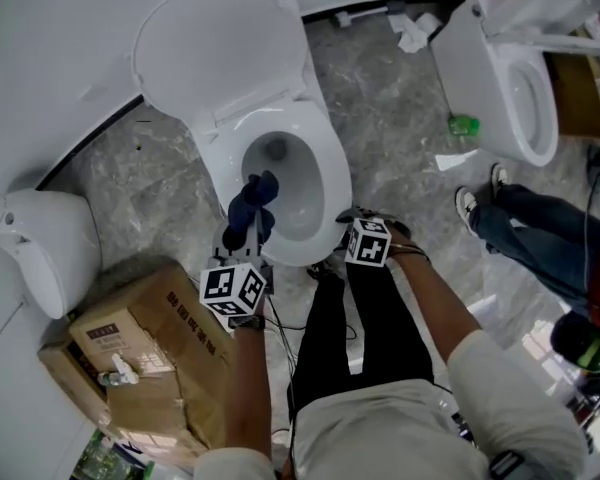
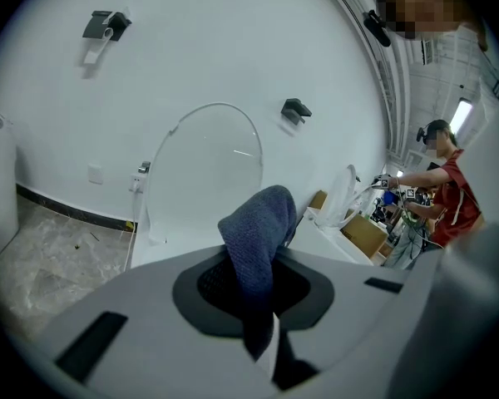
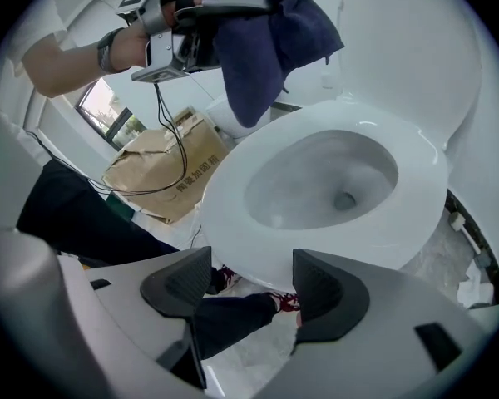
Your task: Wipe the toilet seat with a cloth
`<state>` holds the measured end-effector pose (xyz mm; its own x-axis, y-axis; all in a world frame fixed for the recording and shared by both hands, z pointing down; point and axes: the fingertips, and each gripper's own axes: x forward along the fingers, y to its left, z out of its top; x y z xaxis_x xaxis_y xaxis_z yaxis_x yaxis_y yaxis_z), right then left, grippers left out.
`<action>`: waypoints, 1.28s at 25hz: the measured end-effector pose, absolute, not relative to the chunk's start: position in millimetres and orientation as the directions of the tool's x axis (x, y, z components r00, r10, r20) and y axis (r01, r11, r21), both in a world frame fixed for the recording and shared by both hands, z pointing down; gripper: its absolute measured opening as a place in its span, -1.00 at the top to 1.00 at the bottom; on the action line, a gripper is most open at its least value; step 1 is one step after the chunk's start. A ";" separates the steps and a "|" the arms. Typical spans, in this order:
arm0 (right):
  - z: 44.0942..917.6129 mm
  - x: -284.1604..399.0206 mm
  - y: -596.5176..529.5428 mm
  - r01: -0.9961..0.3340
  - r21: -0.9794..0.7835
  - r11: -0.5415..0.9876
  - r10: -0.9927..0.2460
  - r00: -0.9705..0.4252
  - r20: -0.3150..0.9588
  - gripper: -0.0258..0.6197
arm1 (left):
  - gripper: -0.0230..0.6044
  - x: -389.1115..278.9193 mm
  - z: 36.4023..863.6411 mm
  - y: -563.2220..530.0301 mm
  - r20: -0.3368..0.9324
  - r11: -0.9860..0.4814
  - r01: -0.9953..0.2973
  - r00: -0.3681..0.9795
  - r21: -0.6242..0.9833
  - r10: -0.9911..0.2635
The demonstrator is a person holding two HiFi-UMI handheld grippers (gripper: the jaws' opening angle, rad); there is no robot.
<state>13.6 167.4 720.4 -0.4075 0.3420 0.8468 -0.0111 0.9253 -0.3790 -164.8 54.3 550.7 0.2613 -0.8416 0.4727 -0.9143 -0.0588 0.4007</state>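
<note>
Black trouser legs (image 1: 345, 338) and both forearms fill the foreground of the head view, with thin cables trailing between them.

- Left gripper (image 1: 248, 236): jaws clamped on a dark blue cloth (image 1: 252, 206). Its own view shows the fabric pinched between the pads and bunched up ahead of them (image 2: 258, 239).
- Seen from the right gripper view, that cloth (image 3: 266, 48) hangs from the left gripper (image 3: 233, 11) over the seat's rim. Contact with the rim cannot be told.
- Right gripper (image 1: 345, 220): jaws apart, nothing between them (image 3: 249, 281). It is low at the toilet's front edge, and a shoe and a trouser leg show just under it.
- Toilet seat (image 1: 330, 183) is down, directly ahead of both grippers, with its white ring open to the right gripper's camera (image 3: 416, 189).
- Lid (image 1: 220, 48) stands raised beyond the seat, straight ahead of the left gripper (image 2: 204, 173).
- Cardboard box (image 1: 150, 348) is left of the left gripper, close by on the floor (image 3: 162, 169).
- White ceramic fixture (image 1: 40, 243) sits further left.
- Second toilet (image 1: 515, 78) is far right of the right gripper. A green object (image 1: 464, 124) lies on the marble floor (image 1: 390, 108) beside it.
- Another person's jeans and sneakers (image 1: 525, 223) are to the right.
- Person in a red shirt (image 2: 449, 194) is far off to the left gripper's right.
</note>
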 end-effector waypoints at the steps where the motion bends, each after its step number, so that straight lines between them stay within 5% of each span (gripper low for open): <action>1: 723.7 14.0 167.6 -0.016 -0.389 0.921 0.348 -0.410 0.843 -0.05 | 0.81 -166.2 554.9 47.9 0.471 -0.056 -0.915 0.258 0.400 -0.844; 23: 753.7 12.5 171.1 -0.079 -0.434 0.897 0.345 -0.488 0.802 -0.04 | 0.81 -188.3 677.9 -105.8 0.434 -0.049 -0.951 0.186 0.307 -0.882; 32: 719.7 22.1 96.9 -0.335 -0.386 0.859 0.069 -0.672 0.737 -0.04 | 0.81 -183.2 719.1 -139.8 0.413 0.050 -0.928 0.117 0.370 -0.903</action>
